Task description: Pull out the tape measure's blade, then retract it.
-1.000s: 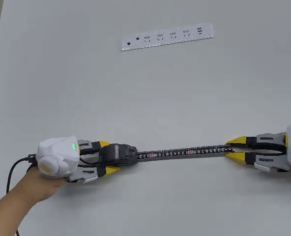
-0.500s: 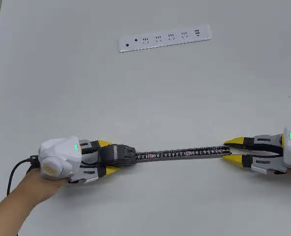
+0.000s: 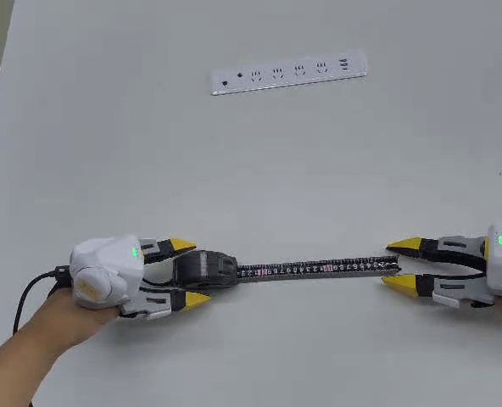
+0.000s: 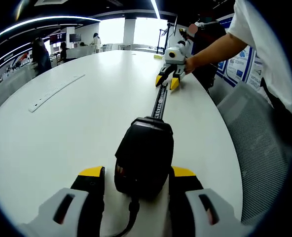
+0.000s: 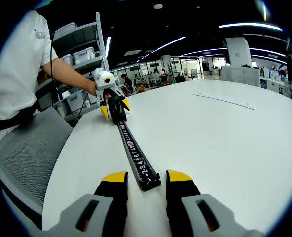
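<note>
A black tape measure case point(image 3: 204, 269) lies on the white table, its dark blade point(image 3: 319, 268) drawn out to the right. My left gripper point(image 3: 197, 272) is open, with a yellow-tipped jaw on each side of the case point(image 4: 145, 158) and a small gap showing in the left gripper view. My right gripper point(image 3: 387, 264) is open too, and the blade's end point(image 5: 147, 178) lies flat between its jaws without touching them. The blade point(image 5: 133, 153) runs straight back to the case, which sits in the far left gripper point(image 5: 114, 109).
A white power strip point(image 3: 289, 71) lies at the far side of the table point(image 3: 259, 170). A cable trails from the left gripper off the near left edge. A person's hands hold both grippers; grey mesh chairs point(image 5: 22, 163) stand beside the table.
Both grippers have spread their jaws. The left one has let go of the case and the right one has let go of the blade's end; the blade stays drawn out.
</note>
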`<action>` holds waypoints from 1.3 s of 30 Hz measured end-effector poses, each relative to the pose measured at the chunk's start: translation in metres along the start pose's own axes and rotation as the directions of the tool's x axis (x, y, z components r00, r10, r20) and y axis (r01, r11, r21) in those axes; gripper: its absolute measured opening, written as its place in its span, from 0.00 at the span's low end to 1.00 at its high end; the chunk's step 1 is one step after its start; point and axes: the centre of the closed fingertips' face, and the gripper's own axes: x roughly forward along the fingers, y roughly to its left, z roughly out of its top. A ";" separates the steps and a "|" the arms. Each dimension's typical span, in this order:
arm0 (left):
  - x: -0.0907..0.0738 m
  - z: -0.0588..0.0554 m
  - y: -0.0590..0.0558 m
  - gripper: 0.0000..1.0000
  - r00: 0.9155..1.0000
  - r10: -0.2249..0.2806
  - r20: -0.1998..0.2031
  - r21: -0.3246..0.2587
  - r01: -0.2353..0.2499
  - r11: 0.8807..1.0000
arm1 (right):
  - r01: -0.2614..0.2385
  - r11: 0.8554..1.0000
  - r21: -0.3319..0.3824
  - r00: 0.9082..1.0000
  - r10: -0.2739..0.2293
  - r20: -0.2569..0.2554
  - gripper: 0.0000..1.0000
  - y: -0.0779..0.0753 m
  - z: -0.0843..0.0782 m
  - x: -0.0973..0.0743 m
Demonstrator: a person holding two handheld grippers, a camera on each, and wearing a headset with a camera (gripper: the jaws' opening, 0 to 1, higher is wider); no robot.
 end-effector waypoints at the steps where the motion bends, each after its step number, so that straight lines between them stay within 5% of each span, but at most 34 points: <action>1: 0.000 0.000 0.001 0.50 1.000 0.003 -0.002 0.004 -0.003 1.000 | 0.003 1.000 -0.002 1.000 -0.003 -0.003 0.30 0.000 -0.001 0.000; 27: -0.013 0.004 0.005 0.66 0.996 0.080 0.025 -0.054 -0.079 0.995 | 0.107 0.993 0.056 0.993 -0.109 0.041 0.55 0.004 0.011 -0.007; 39: -0.023 0.001 0.001 0.76 0.988 0.144 0.054 -0.119 -0.137 0.983 | 0.182 0.980 0.086 0.981 -0.186 0.047 0.64 0.011 0.010 -0.009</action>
